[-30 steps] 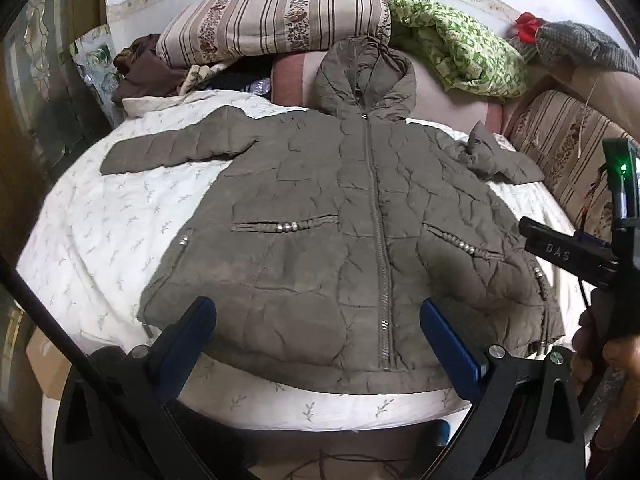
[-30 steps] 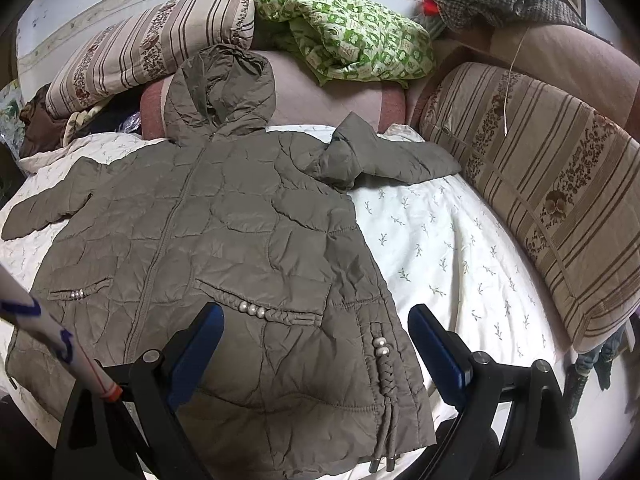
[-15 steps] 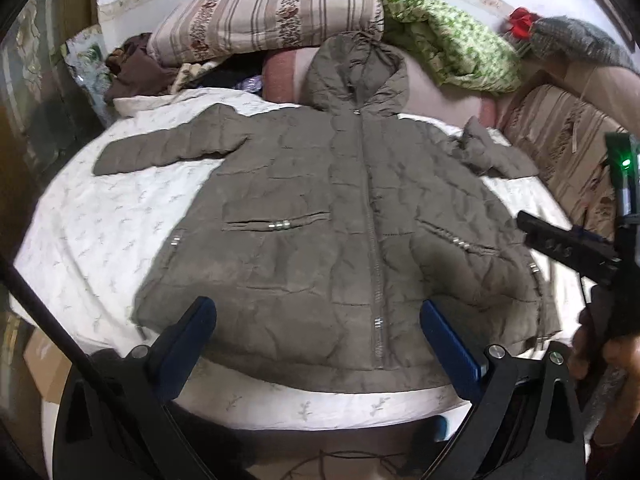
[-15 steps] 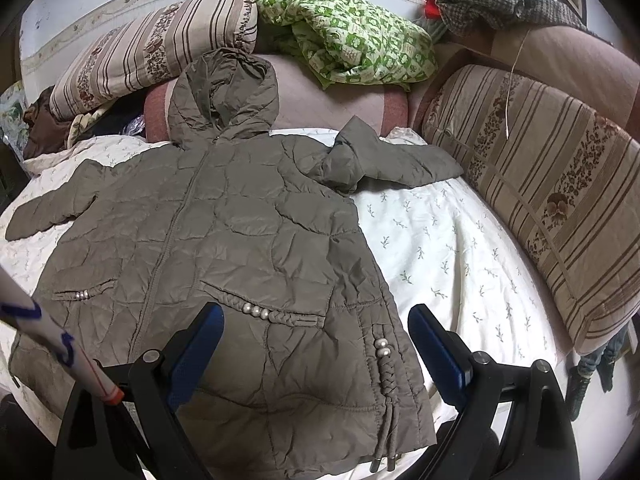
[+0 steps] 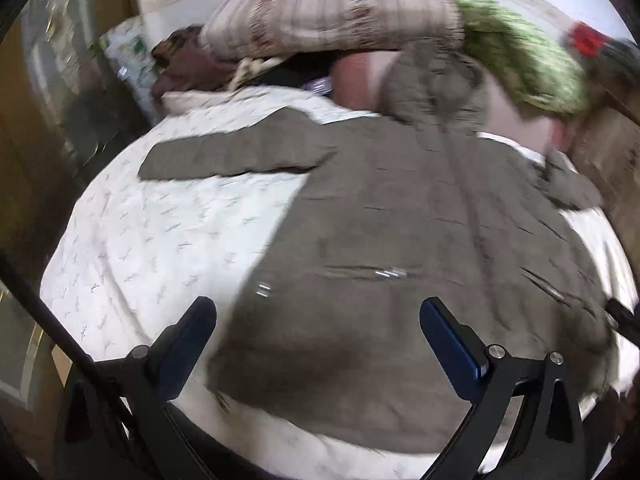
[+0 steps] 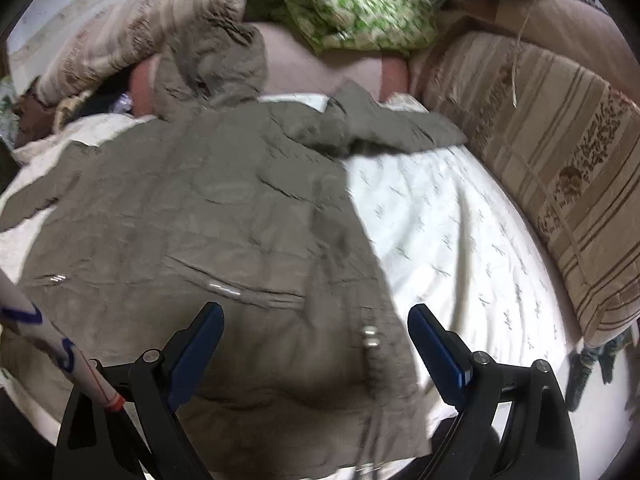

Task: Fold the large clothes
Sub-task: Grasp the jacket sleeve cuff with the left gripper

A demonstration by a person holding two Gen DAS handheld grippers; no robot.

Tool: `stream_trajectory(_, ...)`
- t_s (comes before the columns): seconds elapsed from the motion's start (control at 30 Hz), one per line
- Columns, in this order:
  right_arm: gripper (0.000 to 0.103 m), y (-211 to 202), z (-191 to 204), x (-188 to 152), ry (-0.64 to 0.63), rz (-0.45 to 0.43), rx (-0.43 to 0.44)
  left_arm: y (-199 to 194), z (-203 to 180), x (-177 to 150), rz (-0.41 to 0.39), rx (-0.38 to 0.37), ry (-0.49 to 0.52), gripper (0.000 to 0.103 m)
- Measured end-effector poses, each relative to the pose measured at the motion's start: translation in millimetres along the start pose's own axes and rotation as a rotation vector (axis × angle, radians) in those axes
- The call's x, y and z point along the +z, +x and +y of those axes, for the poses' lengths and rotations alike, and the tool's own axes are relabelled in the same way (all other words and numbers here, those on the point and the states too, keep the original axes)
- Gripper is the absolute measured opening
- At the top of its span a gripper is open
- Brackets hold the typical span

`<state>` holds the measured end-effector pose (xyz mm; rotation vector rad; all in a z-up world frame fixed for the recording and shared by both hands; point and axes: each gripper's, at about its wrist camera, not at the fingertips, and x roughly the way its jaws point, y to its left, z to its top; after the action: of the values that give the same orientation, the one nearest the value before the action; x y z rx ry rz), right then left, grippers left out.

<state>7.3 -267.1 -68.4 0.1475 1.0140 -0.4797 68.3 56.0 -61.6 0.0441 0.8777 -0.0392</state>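
An olive quilted hooded jacket [image 5: 420,240] lies flat and zipped, front up, on a white sheet [image 5: 160,232], hood toward the pillows. Its left sleeve [image 5: 232,156] stretches out over the sheet. In the right wrist view the jacket [image 6: 200,220] fills the left half and its other sleeve [image 6: 392,128] lies bent near the shoulder. My left gripper [image 5: 318,344] is open and empty above the jacket's lower left hem. My right gripper [image 6: 316,350] is open and empty above the lower right hem. Both views are motion-blurred.
Striped pillows [image 5: 332,12] and a green patterned cloth [image 6: 344,4] lie at the head of the bed. A striped cushion [image 6: 552,152] runs along the right side. A pile of dark clothes [image 5: 188,68] sits at the back left. A white rod [image 6: 56,352] crosses the lower left.
Both grippers have moved forward and closer to the jacket; the left one has swung left, showing more sheet. Both stay open. The jacket has not moved.
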Motion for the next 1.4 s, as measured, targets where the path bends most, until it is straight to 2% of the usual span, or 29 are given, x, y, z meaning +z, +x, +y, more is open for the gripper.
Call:
stream_trajectory(0.1, 0.095, 23, -27, -3, 0.038, 0.057, -0.022, 39, 34, 9, 0.063, -0.015, -0.049, 0.102)
stream_trajectory(0.27, 0.096, 56, -69, -10, 0.142, 0.144, 0.067, 110, 67, 10, 0.221, -0.087, -0.119, 0.102)
stream_trajectory(0.33, 0.096, 64, -75, -12, 0.171, 0.162, 0.125, 131, 70, 6, 0.282, -0.113, -0.143, 0.091)
stream_trajectory(0.37, 0.095, 68, -78, -14, 0.194, 0.178, 0.158, 140, 69, 1, 0.322, -0.161, -0.159, 0.073)
stream_trajectory(0.4, 0.094, 69, -78, -15, 0.206, 0.184, 0.183, 142, 66, -4, 0.34, -0.182, -0.174, 0.066)
stream_trajectory(0.43, 0.087, 70, -77, -16, 0.218, 0.192, 0.224, 139, 64, -6, 0.325, -0.168, -0.17, 0.063)
stream_trajectory(0.5, 0.06, 74, -73, -18, 0.224, 0.22, 0.308, 127, 50, -12, 0.316, -0.153, -0.121, 0.041)
stream_trajectory(0.53, 0.047, 74, -70, -18, 0.218, 0.229, 0.318, 122, 45, -15, 0.308, -0.133, -0.095, 0.038)
stream_trajectory(0.6, 0.035, 72, -64, -17, 0.162, 0.23, 0.3, 109, 33, -20, 0.285, -0.089, -0.03, 0.027)
stream_trajectory(0.63, 0.028, 69, -61, -17, 0.136, 0.226, 0.296, 103, 28, -23, 0.278, -0.069, -0.004, 0.027)
stream_trajectory(0.73, 0.024, 58, -60, -23, 0.08, 0.223, 0.279, 87, 20, -32, 0.273, -0.036, 0.02, 0.025)
stream_trajectory(0.87, 0.023, 48, -68, -36, 0.053, 0.231, 0.265, 70, 21, -49, 0.27, -0.018, -0.007, 0.025)
stream_trajectory(0.93, 0.024, 47, -76, -39, 0.071, 0.224, 0.275, 64, 20, -49, 0.251, -0.003, -0.003, 0.028)
stream_trajectory(1.0, 0.032, 47, -84, -37, 0.106, 0.209, 0.272, 54, 24, -47, 0.231, 0.008, -0.019, 0.031)
stream_trajectory(1.07, 0.047, 43, -91, -33, 0.136, 0.205, 0.257, 44, 31, -42, 0.217, -0.005, -0.043, 0.033)
stream_trajectory(1.17, 0.057, 18, -106, -31, 0.175, 0.137, 0.224, 25, 40, -32, 0.169, 0.039, -0.057, 0.037)
stream_trajectory(1.27, 0.063, -6, -104, -18, 0.148, 0.057, 0.178, 13, 50, -19, 0.116, 0.109, -0.059, 0.051)
stream_trajectory(1.4, 0.071, -27, -83, 4, 0.096, -0.022, 0.211, 7, 72, 3, 0.063, 0.114, -0.112, 0.058)
